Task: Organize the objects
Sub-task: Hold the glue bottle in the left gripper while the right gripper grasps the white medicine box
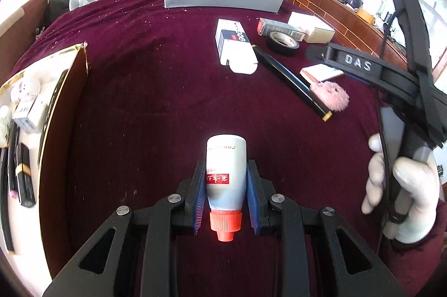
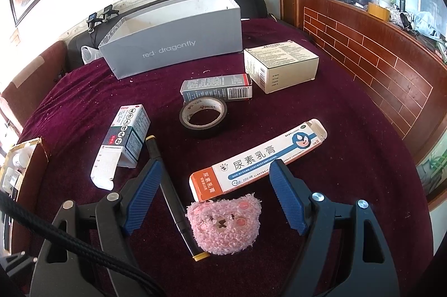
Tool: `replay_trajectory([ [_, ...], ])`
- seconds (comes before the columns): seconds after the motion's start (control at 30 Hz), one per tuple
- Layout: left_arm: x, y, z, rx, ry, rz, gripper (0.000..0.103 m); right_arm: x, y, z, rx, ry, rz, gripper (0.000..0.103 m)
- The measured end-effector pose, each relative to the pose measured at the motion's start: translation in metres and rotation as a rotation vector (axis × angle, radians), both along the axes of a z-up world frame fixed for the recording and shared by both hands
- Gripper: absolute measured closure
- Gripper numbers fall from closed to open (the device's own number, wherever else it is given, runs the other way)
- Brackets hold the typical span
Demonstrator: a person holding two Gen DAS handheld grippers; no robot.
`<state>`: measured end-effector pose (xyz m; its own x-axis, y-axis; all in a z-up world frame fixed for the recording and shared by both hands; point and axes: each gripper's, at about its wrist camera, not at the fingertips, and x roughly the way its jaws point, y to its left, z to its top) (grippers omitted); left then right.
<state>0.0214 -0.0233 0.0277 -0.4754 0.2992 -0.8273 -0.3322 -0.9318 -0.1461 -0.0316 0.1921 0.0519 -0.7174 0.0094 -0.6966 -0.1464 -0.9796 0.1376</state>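
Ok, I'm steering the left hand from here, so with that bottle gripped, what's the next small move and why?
Probably carry it left and lower it into the gold-edged tray. The left gripper is shut on the white bottle, orange cap toward the camera, and that tray already holds small boxes. The right gripper hangs open over the pink bear.

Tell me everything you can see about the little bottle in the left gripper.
The small white bottle looks plastic, with an orange-red nozzle cap and a red label band with white characters. It is clamped by its lower body between the left gripper's blue pads, cap toward the camera, base pointing away, above the maroon cloth.
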Motion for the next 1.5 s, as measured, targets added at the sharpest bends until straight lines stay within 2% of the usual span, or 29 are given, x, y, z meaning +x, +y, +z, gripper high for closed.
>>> replay_trajectory([
  [0.13, 0.009, -0.004, 0.002, 0.013, 0.000, -0.003, 0.081, 0.000, -0.001, 0.000, 0.012, 0.013, 0.001, 0.024],
  [0.37, 0.024, -0.017, 0.015, 0.088, 0.008, 0.001, 0.081, 0.011, -0.007, 0.002, -0.006, 0.074, 0.008, 0.024],
  [0.43, 0.028, -0.021, 0.020, 0.101, 0.018, 0.001, 0.081, 0.013, -0.008, 0.004, 0.001, 0.051, -0.004, 0.024],
  [0.57, 0.038, -0.028, 0.027, 0.109, 0.056, -0.004, 0.080, 0.033, -0.004, 0.013, -0.060, 0.044, -0.012, 0.023],
  [0.87, 0.046, -0.049, 0.028, 0.190, 0.042, 0.001, 0.080, 0.055, -0.014, 0.027, -0.067, 0.020, -0.022, 0.023],
  [1.17, 0.054, -0.065, 0.021, 0.229, 0.036, -0.003, 0.080, 0.044, -0.051, 0.035, -0.089, -0.022, 0.057, 0.023],
  [1.37, 0.056, -0.081, 0.020, 0.266, 0.029, 0.011, 0.080, 0.003, -0.076, 0.038, -0.128, -0.083, 0.148, 0.023],
  [1.5, 0.055, -0.090, 0.021, 0.288, 0.030, 0.023, 0.080, -0.025, -0.088, 0.031, -0.107, -0.143, 0.140, 0.023],
])
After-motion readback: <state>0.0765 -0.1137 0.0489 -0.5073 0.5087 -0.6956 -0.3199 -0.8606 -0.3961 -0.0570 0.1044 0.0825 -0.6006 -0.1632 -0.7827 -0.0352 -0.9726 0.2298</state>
